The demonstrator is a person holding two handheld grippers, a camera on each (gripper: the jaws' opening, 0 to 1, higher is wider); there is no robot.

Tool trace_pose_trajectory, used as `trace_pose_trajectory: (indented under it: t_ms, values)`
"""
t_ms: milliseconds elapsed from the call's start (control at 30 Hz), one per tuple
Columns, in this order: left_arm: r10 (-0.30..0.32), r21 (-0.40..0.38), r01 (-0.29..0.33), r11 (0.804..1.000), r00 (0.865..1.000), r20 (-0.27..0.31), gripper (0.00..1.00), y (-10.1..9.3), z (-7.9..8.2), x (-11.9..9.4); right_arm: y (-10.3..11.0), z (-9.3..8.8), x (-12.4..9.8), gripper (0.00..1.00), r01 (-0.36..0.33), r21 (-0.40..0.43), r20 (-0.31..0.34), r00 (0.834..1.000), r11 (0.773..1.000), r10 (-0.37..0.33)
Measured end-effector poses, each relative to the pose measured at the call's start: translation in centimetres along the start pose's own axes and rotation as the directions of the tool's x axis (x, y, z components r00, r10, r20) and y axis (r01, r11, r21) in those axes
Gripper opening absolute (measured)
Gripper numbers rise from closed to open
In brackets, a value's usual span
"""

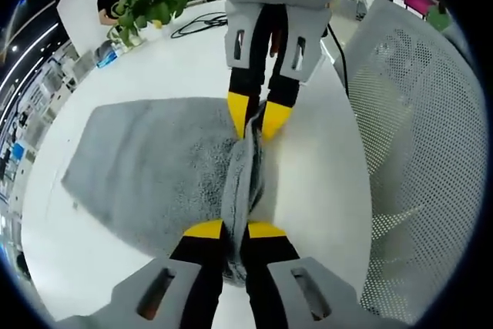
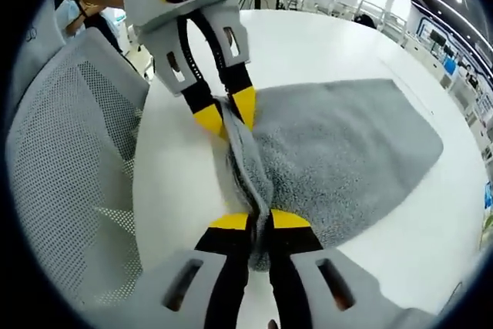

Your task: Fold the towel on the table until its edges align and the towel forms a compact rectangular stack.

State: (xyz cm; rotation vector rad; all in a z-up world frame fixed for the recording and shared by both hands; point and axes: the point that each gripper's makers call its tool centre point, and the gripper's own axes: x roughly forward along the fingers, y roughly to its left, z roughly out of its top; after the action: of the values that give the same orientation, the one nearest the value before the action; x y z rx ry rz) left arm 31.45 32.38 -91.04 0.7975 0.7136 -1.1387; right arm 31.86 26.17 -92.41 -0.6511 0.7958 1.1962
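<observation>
Both grippers clamp the same bunched edge of the grey towel (image 1: 154, 167): left gripper (image 1: 235, 229) and right gripper (image 2: 259, 219), facing each other. Towel lies on the white table (image 1: 323, 175), near the chair-side edge. Lift evenly, carry this edge straight across to the far edge, keeping tension.

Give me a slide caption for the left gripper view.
Both grippers, left and right, pinch one edge of the grey towel on the white table.

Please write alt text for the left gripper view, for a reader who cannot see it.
Two yellow-tipped grippers, the left gripper below and the right gripper above, pinch one edge of a grey towel on a white table.
</observation>
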Motion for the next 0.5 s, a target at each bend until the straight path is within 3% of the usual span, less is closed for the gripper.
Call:
trace_pose_trajectory:
  t_ms: [367,500]
  values:
    - [-0.016,-0.017,0.016,1.000,1.000,0.004,0.08,-1.9,-0.6,-0.4,2.3,-0.1,-0.4,0.06,0.026,0.011,0.020,0.999,1.000,-0.026]
    - [-0.028,-0.047,0.028,0.999,0.999,0.017,0.08,-2.7,-0.7,-0.7,3.1,-0.2,-0.5,0.05,-0.004,0.033,0.030,1.000,0.999,0.003]
